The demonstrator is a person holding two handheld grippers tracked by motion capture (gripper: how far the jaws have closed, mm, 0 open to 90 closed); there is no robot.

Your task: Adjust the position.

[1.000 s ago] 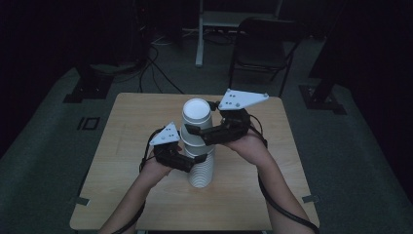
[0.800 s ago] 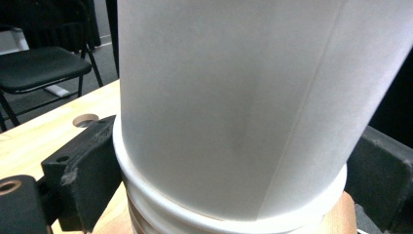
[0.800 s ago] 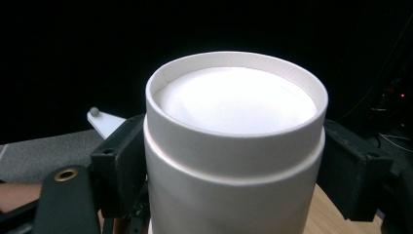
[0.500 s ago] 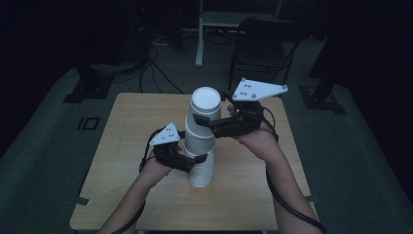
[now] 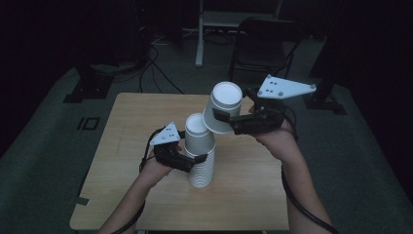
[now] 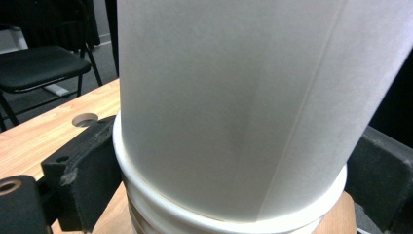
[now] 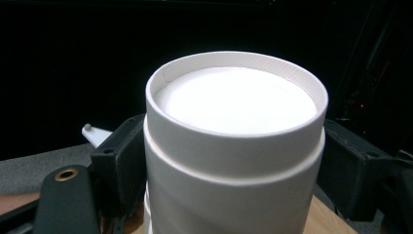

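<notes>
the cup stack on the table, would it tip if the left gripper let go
Probably yes: the cup stack is tall and narrow on a small base. Thin paper cups look light, so a nudge could topple it. The left gripper, jaws clamped on its sides, likely steadies it.

lifted cup [image 5: 223,113] and cup stack [image 5: 199,156]: white paper, matt, smooth walls with rolled rims; surface [image 5: 131,122]: light wood, matt grain; right gripper [image 5: 217,117] and left gripper [image 5: 191,163]: black matt plastic, slightly rough; plates pale grey
</notes>
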